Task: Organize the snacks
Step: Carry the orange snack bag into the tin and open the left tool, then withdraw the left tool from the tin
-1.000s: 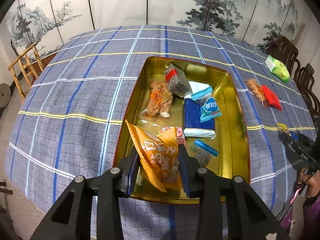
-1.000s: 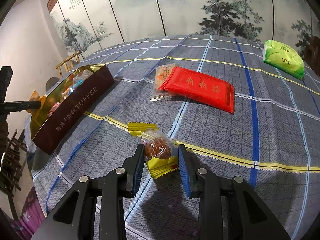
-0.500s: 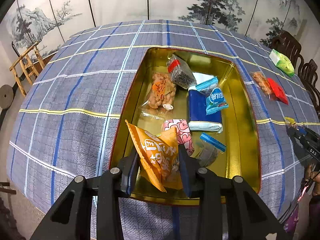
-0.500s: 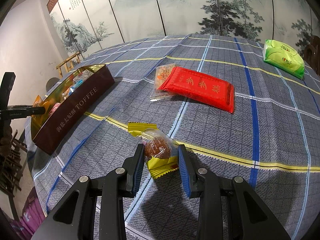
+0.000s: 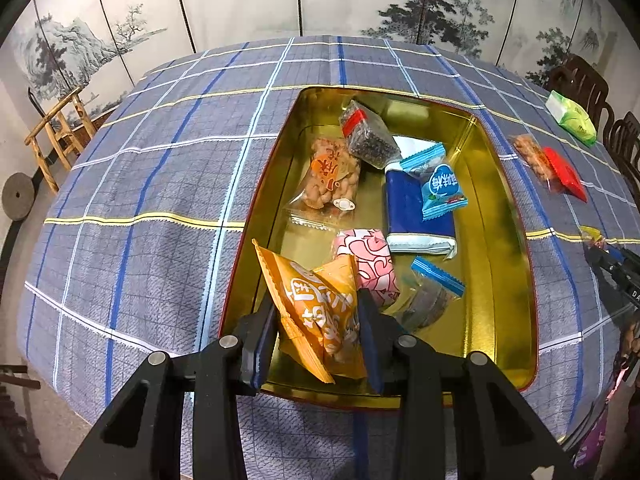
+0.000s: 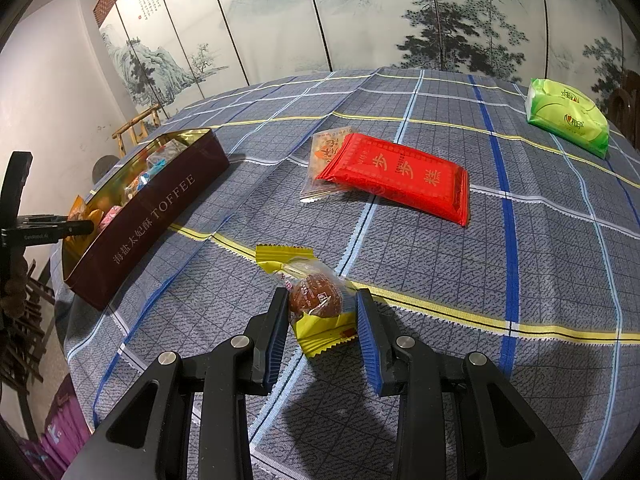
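Two grippers are working: the left gripper, pinching an orange snack packet, is rising higher above the gold tin, while the right gripper is straddling, jaws spread, a yellow-wrapped pastry on the tablecloth.

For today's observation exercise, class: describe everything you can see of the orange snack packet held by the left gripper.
The orange snack packet is a glossy, crinkled foil-like pouch printed with white characters, with a serrated sealed edge at its upper left corner. It stands tilted, pinched between the two fingers of the left gripper, over the near end of the gold tin. Its far edge overlaps a pink-and-white patterned packet in view; whether they touch, or whether it rests on the tin floor, cannot be told.
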### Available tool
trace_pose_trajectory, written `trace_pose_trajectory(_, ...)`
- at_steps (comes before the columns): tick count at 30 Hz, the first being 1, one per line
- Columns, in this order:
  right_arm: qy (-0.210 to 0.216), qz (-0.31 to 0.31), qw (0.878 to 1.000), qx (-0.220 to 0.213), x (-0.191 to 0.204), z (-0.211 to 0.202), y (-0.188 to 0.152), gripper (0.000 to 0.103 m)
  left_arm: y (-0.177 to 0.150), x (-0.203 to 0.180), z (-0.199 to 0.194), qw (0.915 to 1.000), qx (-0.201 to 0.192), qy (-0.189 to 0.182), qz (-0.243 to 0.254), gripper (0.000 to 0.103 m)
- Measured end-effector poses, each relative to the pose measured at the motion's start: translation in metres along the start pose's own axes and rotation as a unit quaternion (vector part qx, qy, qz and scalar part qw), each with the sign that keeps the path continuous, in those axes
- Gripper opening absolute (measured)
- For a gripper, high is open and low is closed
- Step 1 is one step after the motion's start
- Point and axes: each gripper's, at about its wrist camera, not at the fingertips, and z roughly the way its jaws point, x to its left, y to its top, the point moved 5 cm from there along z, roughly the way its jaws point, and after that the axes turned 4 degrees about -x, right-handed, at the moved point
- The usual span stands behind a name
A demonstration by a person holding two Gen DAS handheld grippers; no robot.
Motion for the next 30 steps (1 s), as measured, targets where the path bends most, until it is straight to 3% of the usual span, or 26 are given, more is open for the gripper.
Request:
trace_pose_trajectory(16, 0.000, 0.000, 1.000, 0.000, 0.000, 0.000, 0.000, 0.035, -0.001, 0.001, -0.003, 0.9997, -0.006, 0.020, 0.008, 0.038)
trace_pose_trajectory(22, -0.001, -0.001, 1.000, 0.000, 0.000, 0.000, 0.000, 0.035, 0.001, -0.001, -0.013, 0.9982, -0.025, 0.051, 0.017, 0.044)
trace_pose_trajectory(26, -0.006, -0.006, 1.000, 0.000, 0.001, 0.001, -0.001, 0.035, 0.003, -0.003, -0.023, 0.9969, -0.040, 0.064, 0.022, 0.056)
trace_pose_trajectory(30, -0.009, -0.009, 1.000, 0.001, 0.004, 0.002, -0.002, 0.035, 0.004, -0.005, -0.031, 0.9961, -0.048, 0.069, 0.027, 0.057)
